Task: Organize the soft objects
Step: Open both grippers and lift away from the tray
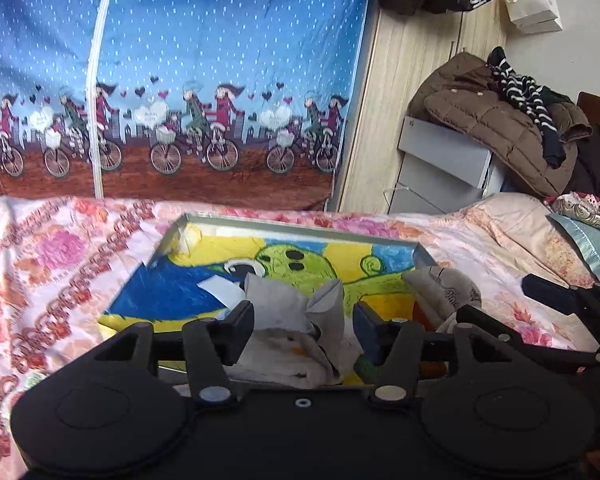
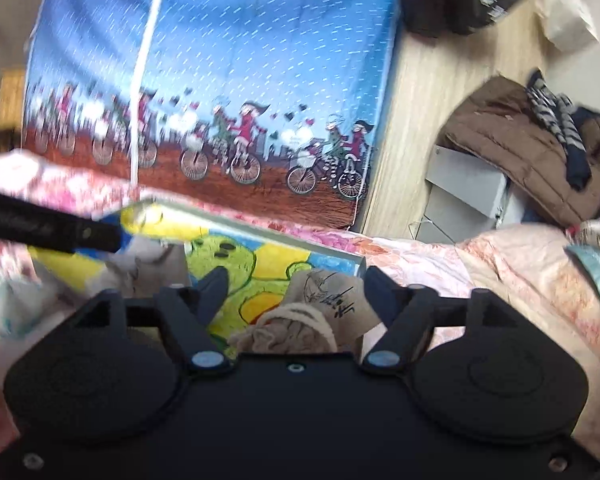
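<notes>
A shallow box (image 1: 300,227) lined with a bright green, yellow and blue drawing lies on the flowered bedspread. Inside it, a crumpled grey-white cloth piece (image 1: 284,304) sits between the fingers of my left gripper (image 1: 304,320), whose jaws stand open around it without pressing. A beige drawstring pouch (image 2: 324,300) with black print and a rope tie lies at the box's right end. My right gripper (image 2: 298,286) is open, one finger on each side of it. The pouch (image 1: 446,284) also shows in the left wrist view. The right wrist view is blurred.
A blue fabric panel (image 1: 204,60) printed with cyclists stands behind the bed. To the right are a wood-grain panel (image 1: 404,80), a grey box (image 1: 444,160) under a brown coat (image 1: 496,120), and a white paper bag (image 1: 534,4). A teal pillow edge (image 1: 592,244) lies far right.
</notes>
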Action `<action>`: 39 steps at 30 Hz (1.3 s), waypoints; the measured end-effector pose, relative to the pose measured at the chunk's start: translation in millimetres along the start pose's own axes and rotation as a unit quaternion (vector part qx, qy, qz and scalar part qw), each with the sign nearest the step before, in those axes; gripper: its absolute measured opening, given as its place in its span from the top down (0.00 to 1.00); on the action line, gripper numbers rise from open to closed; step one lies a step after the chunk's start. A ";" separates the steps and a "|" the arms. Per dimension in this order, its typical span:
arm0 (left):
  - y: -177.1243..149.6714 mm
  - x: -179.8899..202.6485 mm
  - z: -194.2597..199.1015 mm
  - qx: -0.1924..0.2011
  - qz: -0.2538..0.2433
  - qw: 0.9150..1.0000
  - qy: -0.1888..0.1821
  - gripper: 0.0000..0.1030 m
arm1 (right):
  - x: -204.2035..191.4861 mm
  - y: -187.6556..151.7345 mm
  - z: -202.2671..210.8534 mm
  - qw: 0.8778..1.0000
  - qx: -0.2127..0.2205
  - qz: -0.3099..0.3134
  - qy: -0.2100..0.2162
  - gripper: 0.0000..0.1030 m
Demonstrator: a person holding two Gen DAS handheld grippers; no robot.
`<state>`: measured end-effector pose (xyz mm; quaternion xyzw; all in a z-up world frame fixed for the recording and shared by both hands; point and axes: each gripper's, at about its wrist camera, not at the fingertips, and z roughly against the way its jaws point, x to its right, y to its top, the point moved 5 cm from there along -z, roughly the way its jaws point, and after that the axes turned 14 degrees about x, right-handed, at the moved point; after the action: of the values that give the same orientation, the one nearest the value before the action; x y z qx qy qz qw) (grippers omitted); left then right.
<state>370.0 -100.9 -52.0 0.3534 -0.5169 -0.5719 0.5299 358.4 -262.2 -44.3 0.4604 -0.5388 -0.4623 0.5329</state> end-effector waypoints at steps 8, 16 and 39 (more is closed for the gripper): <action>34.5 5.4 70.4 0.080 -0.011 0.997 0.022 0.18 | 17.8 45.9 52.5 0.997 0.044 -0.063 -0.008 0.01; 52.4 8.7 152.6 0.140 -0.002 0.989 0.043 0.01 | 10.3 63.0 105.9 0.994 0.053 -0.096 0.008 0.00; 6.2 -19.5 307.6 0.142 -0.008 0.986 0.088 0.01 | -34.5 18.8 230.8 0.991 -0.002 -0.135 0.003 0.00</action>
<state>82.3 -14.7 17.6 0.4784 -0.5416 -0.4636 0.5127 127.8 -223.6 -31.9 0.5291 -0.4694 -0.5299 0.4679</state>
